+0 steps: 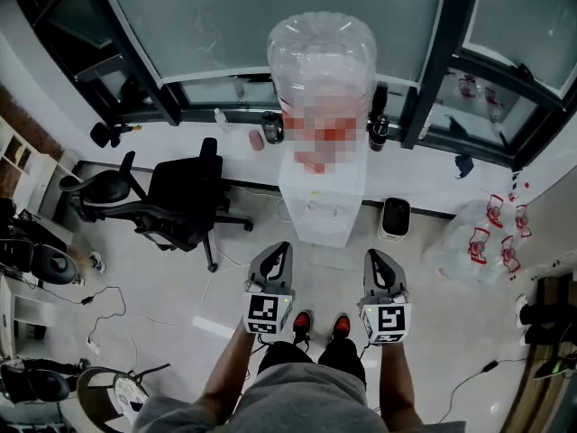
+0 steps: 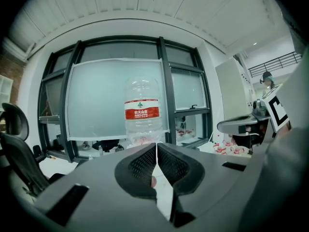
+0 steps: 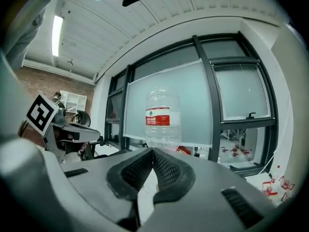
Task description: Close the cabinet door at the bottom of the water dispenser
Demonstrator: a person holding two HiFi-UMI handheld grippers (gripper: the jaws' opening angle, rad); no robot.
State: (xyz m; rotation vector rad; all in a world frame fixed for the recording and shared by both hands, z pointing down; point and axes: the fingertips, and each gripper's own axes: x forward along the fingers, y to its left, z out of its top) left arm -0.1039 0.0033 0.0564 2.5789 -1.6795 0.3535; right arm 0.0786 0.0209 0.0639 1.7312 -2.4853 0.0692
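While left gripper (image 1: 280,247) and right gripper (image 1: 375,256) hang clenched and empty near the dispenser (image 1: 322,201) | door unseen, open or shut unclear | next: bring door into view

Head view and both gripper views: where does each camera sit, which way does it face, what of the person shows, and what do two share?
Head view: on the head, looking steeply down at the water dispenser; forearms, shoes, left gripper and right gripper show.
Left gripper view: on that gripper, facing the water bottle; shut jaws show.
Right gripper view: likewise, shut jaws.
Shared: both gripper views see the water bottle.
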